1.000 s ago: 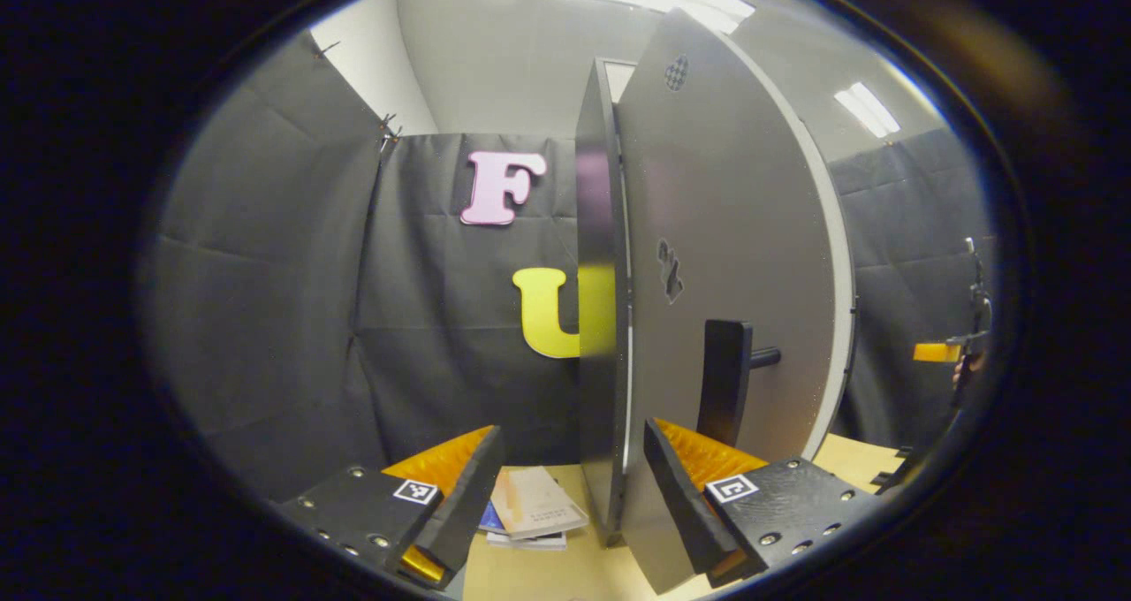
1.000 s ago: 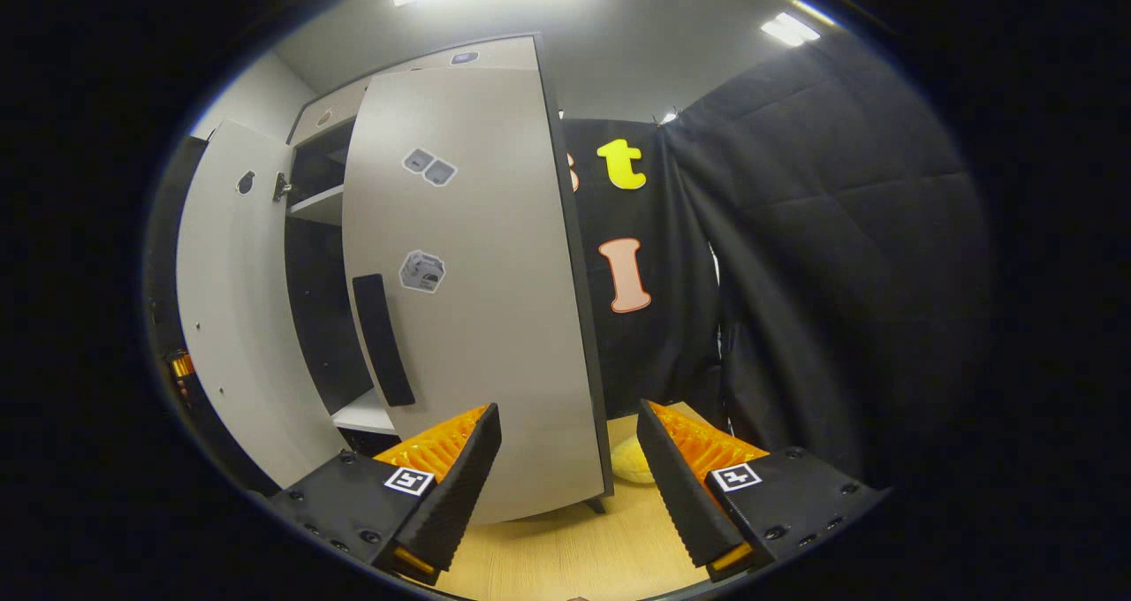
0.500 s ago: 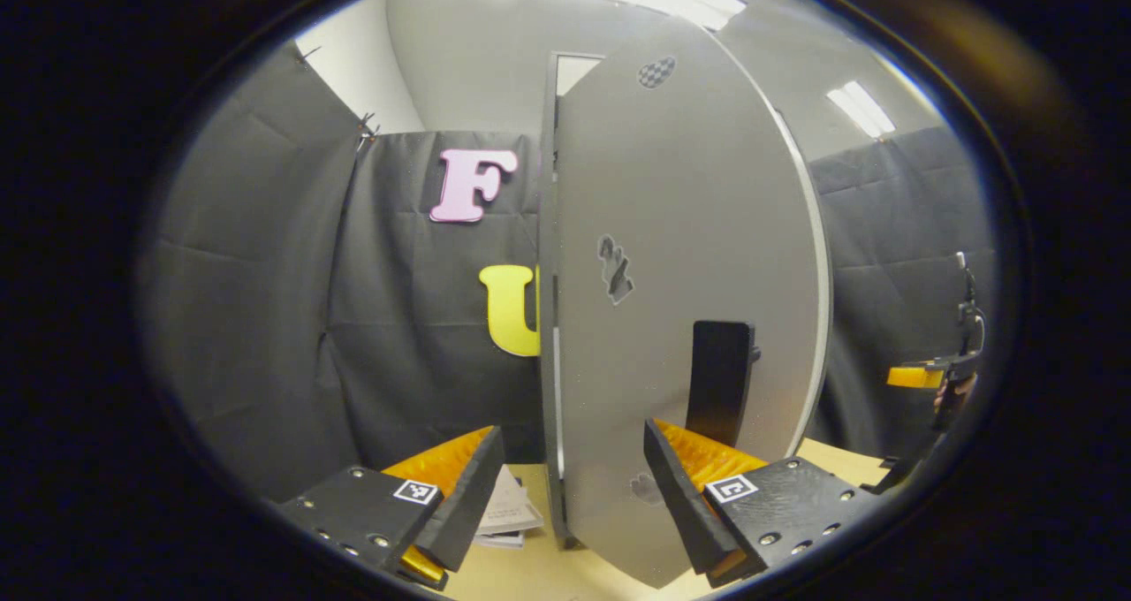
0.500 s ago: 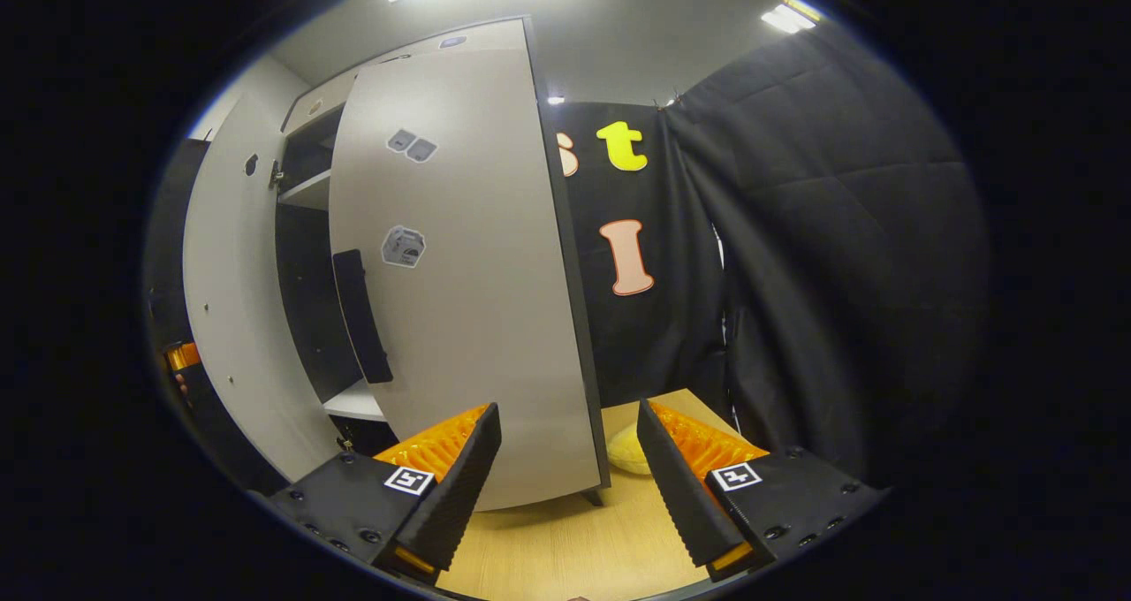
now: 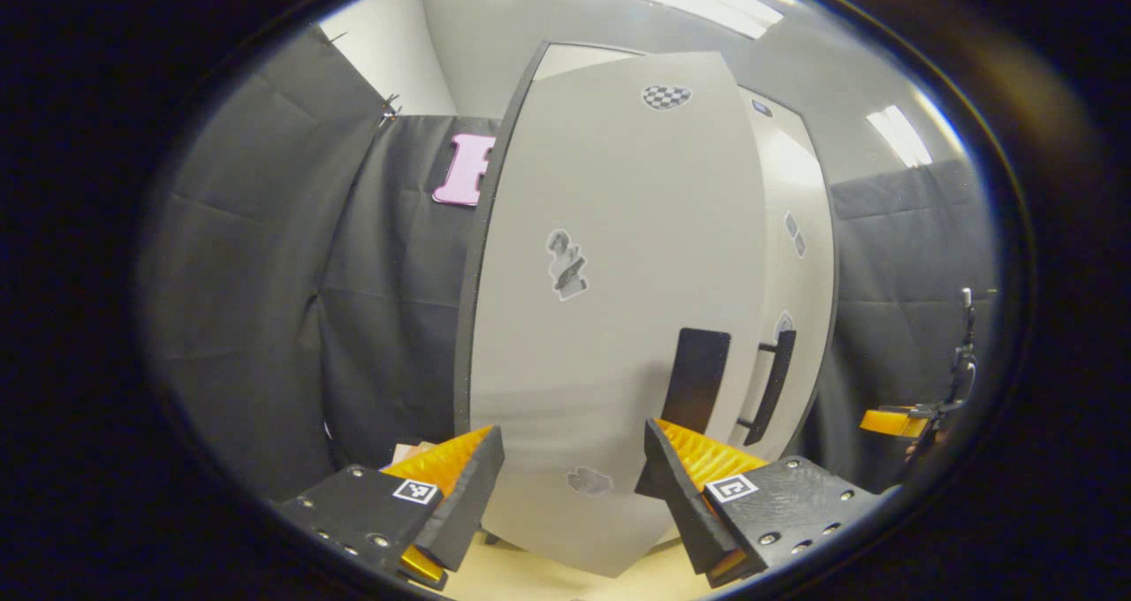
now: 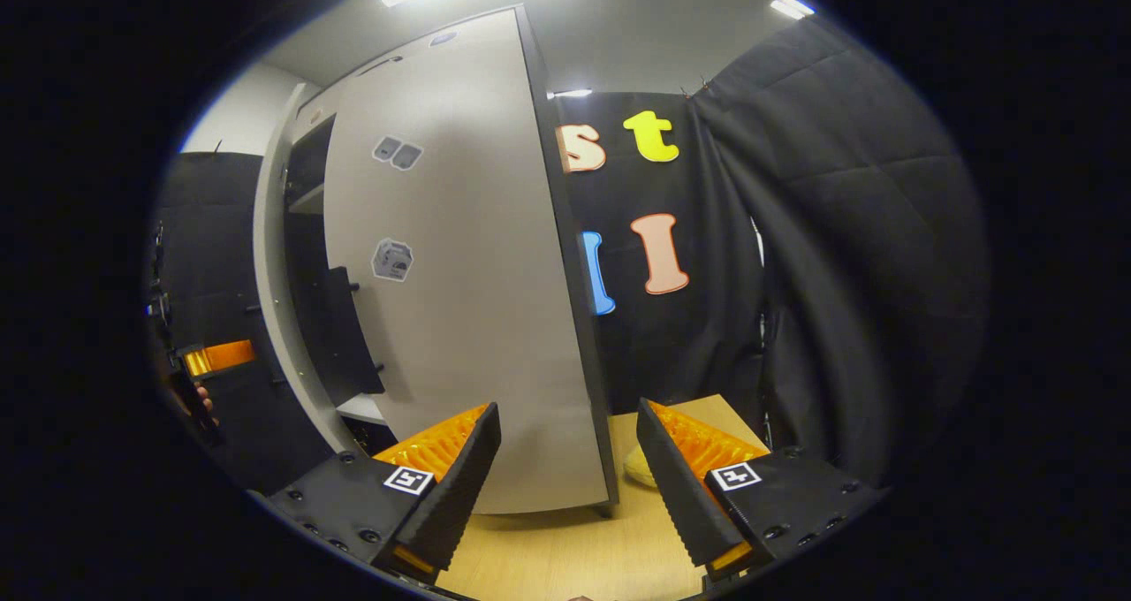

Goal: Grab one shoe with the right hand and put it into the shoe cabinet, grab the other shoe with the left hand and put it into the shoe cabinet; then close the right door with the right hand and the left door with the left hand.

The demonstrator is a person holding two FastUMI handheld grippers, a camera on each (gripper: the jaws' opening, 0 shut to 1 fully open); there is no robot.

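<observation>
— Where did my grippers stand against the shoe cabinet (image 6: 309, 124)?

— In the left gripper view I had the left gripper (image 5: 570, 477) right up at the left door (image 5: 610, 318), its jaws spread and gripping nothing, the door's pale face between the two fingers. That door's dark handle (image 5: 695, 392) sat just above my right-hand finger (image 5: 676, 495).

— And the other hand?

— In the right gripper view the right gripper (image 6: 570, 473) was released too, nothing between its fingers, close before the right door (image 6: 459, 300). That door stood nearly shut; a dark gap remained at its handle (image 6: 349, 331) side, where I could see a shelf (image 6: 305, 199) inside the cabinet.

— Could you see the shoes?

— I could not tell where they lay inside. I only saw a yellowish thing (image 6: 641, 470) on the wooden floor (image 6: 565, 548) beside the right door's outer corner; what it was I couldn't make out.

— Each gripper visible to the other?

— Yes, I saw the right one at the far right edge past the cabinet, and the left one beyond the left door's edge.
</observation>
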